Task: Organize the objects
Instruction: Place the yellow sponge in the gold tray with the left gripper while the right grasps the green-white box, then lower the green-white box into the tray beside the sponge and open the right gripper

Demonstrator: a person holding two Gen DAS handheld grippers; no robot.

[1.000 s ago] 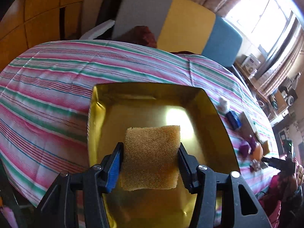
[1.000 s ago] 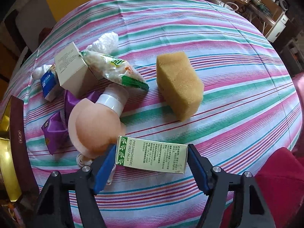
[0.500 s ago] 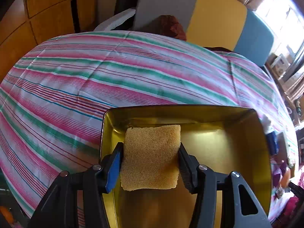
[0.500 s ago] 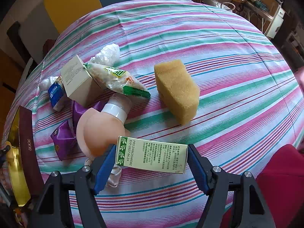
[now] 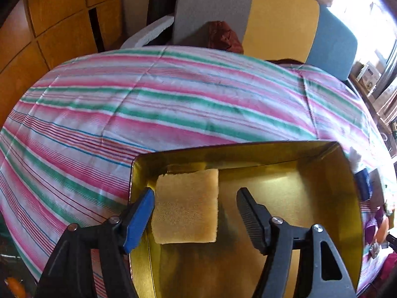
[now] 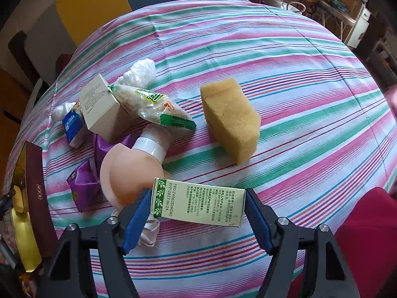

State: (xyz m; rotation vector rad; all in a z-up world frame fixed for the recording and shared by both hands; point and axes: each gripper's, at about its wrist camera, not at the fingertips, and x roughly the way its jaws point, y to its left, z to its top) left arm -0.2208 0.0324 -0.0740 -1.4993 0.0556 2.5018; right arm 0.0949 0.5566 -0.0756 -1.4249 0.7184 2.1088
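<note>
The left gripper [image 5: 196, 213] has just been opening; its jaws now stand spread, and the sponge [image 5: 186, 206] lies between them, against the blue left pad and clear of the black right one. It sits in the near left corner of the gold tray [image 5: 352, 198], by the left wall. To finish this release well, the left gripper should probably lift straight out so that the blue pad does not drag the sponge along.

The right gripper [image 6: 198, 213] pinches a green box [image 6: 198, 204] by its ends above the table [image 6: 310, 104]. Beyond it lie a peach bottle [image 6: 124, 173], a second sponge [image 6: 230, 121] and a snack bag [image 6: 153, 105]. The box likely goes into the tray next, beside the sponge.
</note>
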